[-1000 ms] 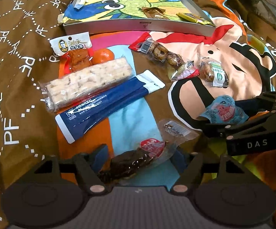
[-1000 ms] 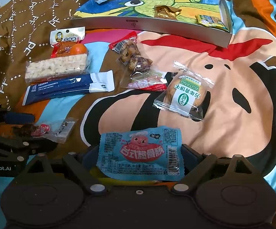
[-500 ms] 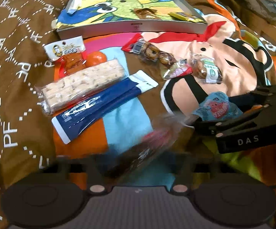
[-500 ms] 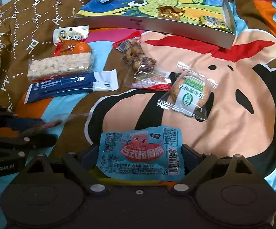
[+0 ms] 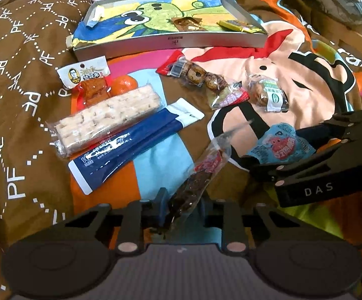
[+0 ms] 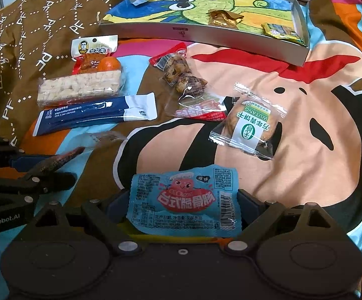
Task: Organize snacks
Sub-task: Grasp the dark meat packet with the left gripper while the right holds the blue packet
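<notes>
My left gripper is shut on a dark meat snack in a clear packet with a red label, held edge-up off the bedspread; it shows from the side in the right wrist view. My right gripper holds a blue sausage packet between its fingers; it also shows in the left wrist view. A grey tray with a cartoon lining lies at the far side and holds a gold candy and a yellow-green packet.
On the bedspread lie a nougat bar, a blue-white sachet, a tofu packet, an orange, a biscuit packet with red ends and a green-label cookie. Brown quilt lies on the left.
My left gripper has closed on the dark meat snack and lifted it, turning the packet edge-up. The right gripper still holds the blue packet, raised slightly.
</notes>
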`<state>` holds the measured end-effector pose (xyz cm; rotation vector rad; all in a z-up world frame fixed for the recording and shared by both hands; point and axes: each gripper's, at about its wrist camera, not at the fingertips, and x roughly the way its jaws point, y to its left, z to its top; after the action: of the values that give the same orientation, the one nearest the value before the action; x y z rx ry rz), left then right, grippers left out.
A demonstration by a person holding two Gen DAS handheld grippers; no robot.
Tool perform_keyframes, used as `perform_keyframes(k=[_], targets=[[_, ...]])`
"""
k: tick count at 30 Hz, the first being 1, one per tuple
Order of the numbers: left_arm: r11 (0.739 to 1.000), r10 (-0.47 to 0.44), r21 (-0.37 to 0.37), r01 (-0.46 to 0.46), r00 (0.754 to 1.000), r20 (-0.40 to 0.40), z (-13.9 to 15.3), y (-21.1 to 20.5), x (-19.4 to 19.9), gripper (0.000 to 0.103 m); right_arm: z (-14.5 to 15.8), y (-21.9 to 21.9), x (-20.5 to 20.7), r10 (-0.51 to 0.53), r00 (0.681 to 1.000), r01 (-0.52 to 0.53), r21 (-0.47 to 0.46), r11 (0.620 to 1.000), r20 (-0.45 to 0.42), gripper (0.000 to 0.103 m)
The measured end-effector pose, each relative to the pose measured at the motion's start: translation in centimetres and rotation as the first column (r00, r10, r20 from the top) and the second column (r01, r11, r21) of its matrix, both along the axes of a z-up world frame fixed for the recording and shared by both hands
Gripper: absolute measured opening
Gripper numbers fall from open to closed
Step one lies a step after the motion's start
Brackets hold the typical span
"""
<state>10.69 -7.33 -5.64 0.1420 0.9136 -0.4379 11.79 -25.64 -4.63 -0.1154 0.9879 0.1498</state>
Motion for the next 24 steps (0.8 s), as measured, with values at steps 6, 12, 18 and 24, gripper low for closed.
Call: perform_keyframes(k=[6, 12, 18, 24], targets=[[1.0, 0.016, -0.006, -0.016, 1.0, 0.016, 0.1, 0.0, -0.1, 0.025, 0.1, 0.3, -0.2, 0.001, 1.0, -0.002, 0.023, 1.0, 0.025, 0.09], [0.996, 0.075, -0.05, -0.073, 0.996, 0.04, 0.3, 0.8, 0.1, 0.023, 0.2, 0.3, -0.2, -0.01, 0.999, 0.008, 0.039, 0.999, 0.047, 0.089], [0.986, 0.136, -0.109, -0.127, 0.988, 0.074, 0.7, 1.9, 0.2, 0.016, 0.3, 0.5, -0.3, -0.008, 0.998, 0.005, 0.041, 0.999, 0.07, 0.089], [0.978, 0.161, -0.145, -0.148, 0.983, 0.084, 1.0, 2.2, 0.2, 0.014, -0.6, 1.3, -0.2, 0.013, 0.998, -0.014, 0.019, 1.0, 0.064, 0.089]])
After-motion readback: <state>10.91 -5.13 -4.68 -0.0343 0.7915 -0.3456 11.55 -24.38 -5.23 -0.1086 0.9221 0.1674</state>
